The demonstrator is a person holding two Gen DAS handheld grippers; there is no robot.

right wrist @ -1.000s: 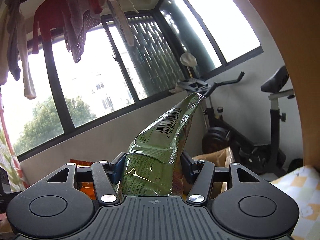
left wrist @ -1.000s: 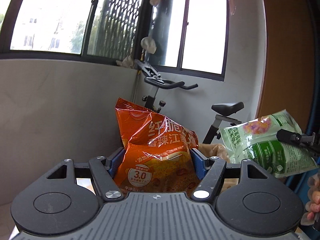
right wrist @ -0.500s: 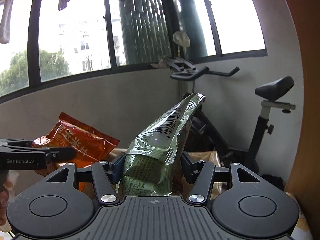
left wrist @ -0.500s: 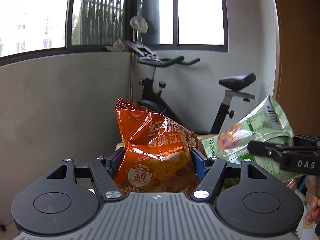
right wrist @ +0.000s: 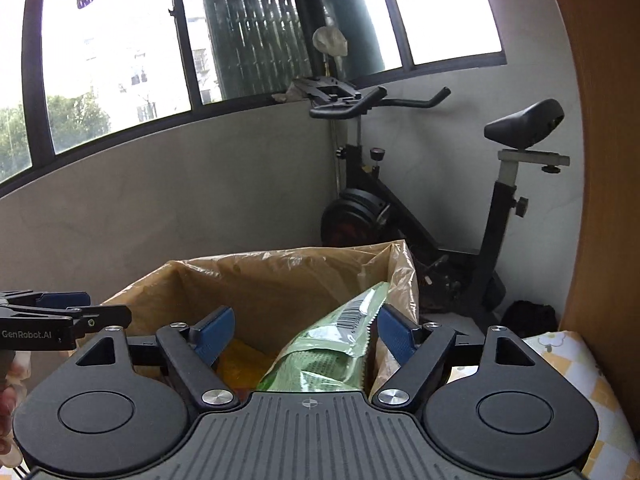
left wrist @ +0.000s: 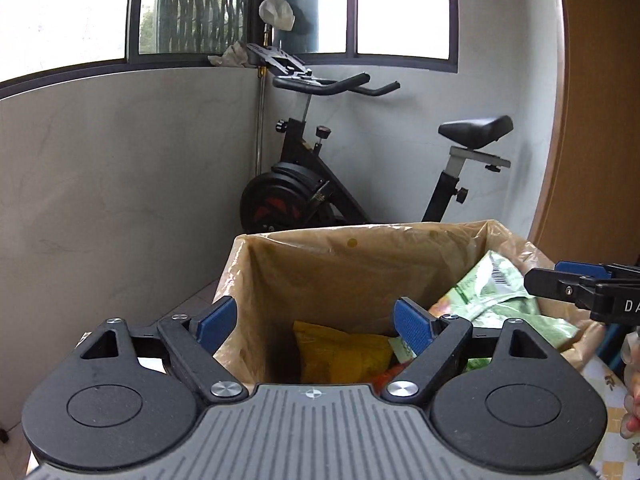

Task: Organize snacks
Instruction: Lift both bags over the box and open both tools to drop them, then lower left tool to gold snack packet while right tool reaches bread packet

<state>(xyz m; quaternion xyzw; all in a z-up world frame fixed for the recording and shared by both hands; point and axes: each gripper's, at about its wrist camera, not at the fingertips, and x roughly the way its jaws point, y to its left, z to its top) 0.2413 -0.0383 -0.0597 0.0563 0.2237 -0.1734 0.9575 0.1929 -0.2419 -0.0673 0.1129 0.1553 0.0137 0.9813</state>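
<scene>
left wrist view: left gripper (left wrist: 316, 318) spread wide with nothing between its blue pads, poised over the lined box (left wrist: 360, 236); a yellow packet (left wrist: 340, 356) lies below it, a green snack bag (left wrist: 500, 304) leans at the right wall, beside the right gripper (left wrist: 580, 292). right wrist view: right gripper (right wrist: 304, 330) wide apart, green snack bag (right wrist: 340, 344) between the pads, apparently untouched, tip near the box rim (right wrist: 280, 258); exercise bike (right wrist: 420, 200) behind.
</scene>
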